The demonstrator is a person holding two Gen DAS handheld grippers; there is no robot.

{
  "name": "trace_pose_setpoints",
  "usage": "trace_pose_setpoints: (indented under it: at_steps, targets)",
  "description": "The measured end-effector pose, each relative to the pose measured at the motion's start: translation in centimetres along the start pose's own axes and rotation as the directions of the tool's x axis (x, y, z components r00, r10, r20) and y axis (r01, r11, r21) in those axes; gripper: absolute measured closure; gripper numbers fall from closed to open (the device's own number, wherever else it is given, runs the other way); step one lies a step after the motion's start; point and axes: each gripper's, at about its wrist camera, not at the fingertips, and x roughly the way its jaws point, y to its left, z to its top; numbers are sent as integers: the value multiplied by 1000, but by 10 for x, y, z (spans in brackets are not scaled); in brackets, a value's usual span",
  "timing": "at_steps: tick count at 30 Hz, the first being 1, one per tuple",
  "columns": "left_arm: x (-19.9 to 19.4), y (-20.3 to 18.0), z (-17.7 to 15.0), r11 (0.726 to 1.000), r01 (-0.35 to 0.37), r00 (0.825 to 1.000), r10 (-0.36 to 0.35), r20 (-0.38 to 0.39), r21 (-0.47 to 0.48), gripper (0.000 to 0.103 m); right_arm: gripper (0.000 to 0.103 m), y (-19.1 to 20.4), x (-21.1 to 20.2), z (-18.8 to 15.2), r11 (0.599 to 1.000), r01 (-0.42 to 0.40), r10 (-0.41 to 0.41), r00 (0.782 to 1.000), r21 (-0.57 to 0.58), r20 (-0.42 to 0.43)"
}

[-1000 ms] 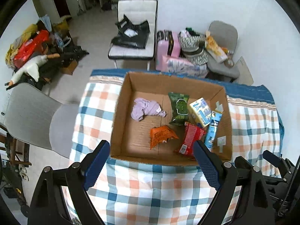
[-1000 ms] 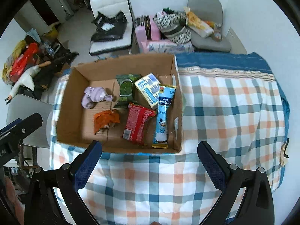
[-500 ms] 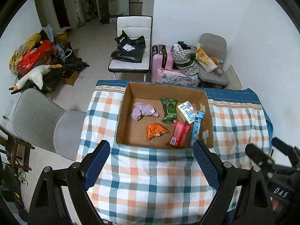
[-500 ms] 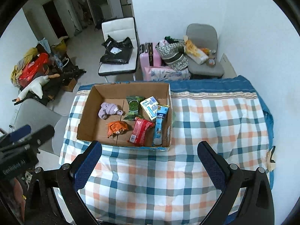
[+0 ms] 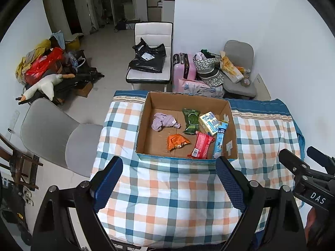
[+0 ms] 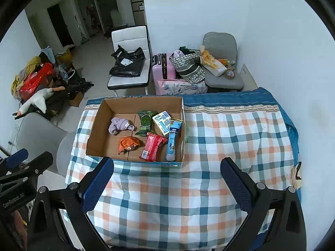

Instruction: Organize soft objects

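An open cardboard box (image 5: 142, 131) (image 6: 95, 131) sits on a plaid-covered table (image 5: 167, 198) (image 6: 230, 136). Inside lie a crumpled lilac cloth (image 5: 163, 121) (image 6: 120, 125), a green packet (image 5: 191, 121) (image 6: 145, 123), a pale carton (image 5: 208, 123) (image 6: 162, 122), an orange packet (image 5: 177, 142) (image 6: 128, 144), a red packet (image 5: 201, 145) (image 6: 152, 149) and a blue tube (image 5: 220, 138) (image 6: 173, 142). My left gripper (image 5: 169, 185) is open and empty, held high above the table's near side. My right gripper (image 6: 167, 186) is open and empty at a similar height.
A grey chair (image 5: 56, 133) stands left of the table. Behind it are a white chair with a black bag (image 5: 149, 60), a pink suitcase (image 5: 184, 67), bags on a grey chair (image 5: 236, 71), and a clutter pile with a plush goose (image 5: 44, 83).
Both grippers have pulled back and up from the box, which now looks smaller and farther. Both stay open and empty; the box contents have not moved.
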Motion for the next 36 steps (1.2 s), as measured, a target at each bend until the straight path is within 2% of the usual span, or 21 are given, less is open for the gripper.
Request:
trace_pose_setpoints:
  at_steps: [27,36]
  targets:
    - [0,-2,-4,1000,-15,1000,15,2,7,12,0,-8,-12,0,1000,14,-14,1000,-3,10]
    - [-8,-1,-4,1000,7,1000,-7,-17,0,12,0,-11,-23,6,1000,13,-13,1000,1,16]
